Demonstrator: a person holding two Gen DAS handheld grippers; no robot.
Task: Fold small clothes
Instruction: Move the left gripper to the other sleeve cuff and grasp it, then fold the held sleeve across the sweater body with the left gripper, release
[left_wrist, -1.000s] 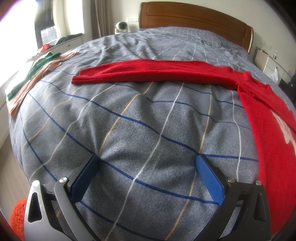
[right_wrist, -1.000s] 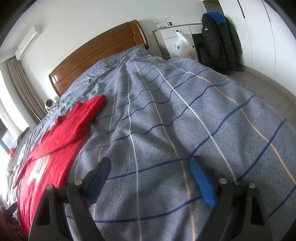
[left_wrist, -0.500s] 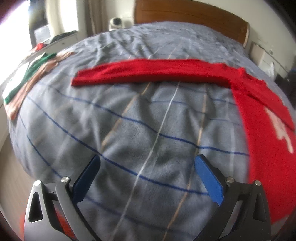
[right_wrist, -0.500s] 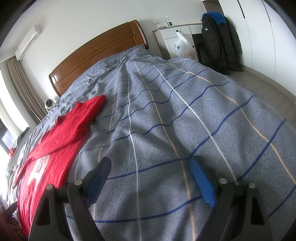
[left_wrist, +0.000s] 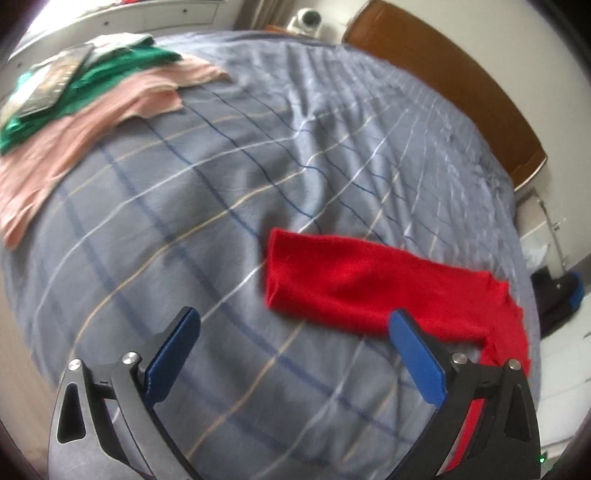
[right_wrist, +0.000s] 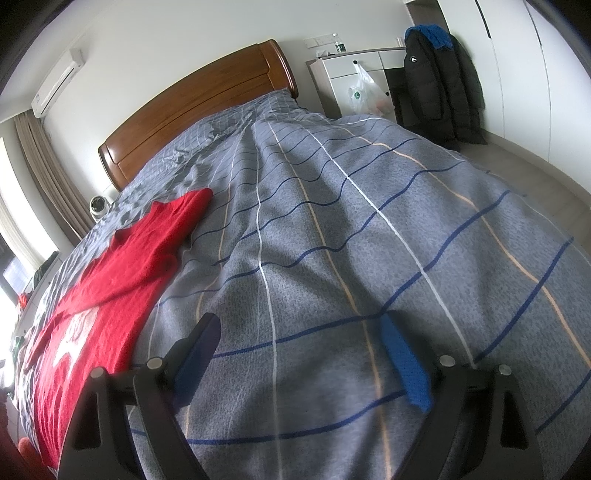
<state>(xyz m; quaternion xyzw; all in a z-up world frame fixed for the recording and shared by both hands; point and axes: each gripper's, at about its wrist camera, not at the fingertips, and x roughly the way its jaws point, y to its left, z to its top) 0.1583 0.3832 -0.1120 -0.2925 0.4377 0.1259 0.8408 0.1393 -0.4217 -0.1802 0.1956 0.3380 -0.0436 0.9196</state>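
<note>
Showing L gripper (left_wrist: 291, 349) w/ fingers spread, empty, near red knit sweater's sleeve (left_wrist: 369, 288); R gripper (right_wrist: 299, 350) likewise spread over grey striped bedspread (right_wrist: 369, 240), beside sweater.

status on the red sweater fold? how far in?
Early. Done: red sweater lies spread flat on the bed, sleeve stretched out sideways, no fold visible. In hand: nothing; left gripper is open near the sleeve cuff, right gripper open over bare blanket. Left: sleeves, body folds, possibly the pink and green clothes.
</note>
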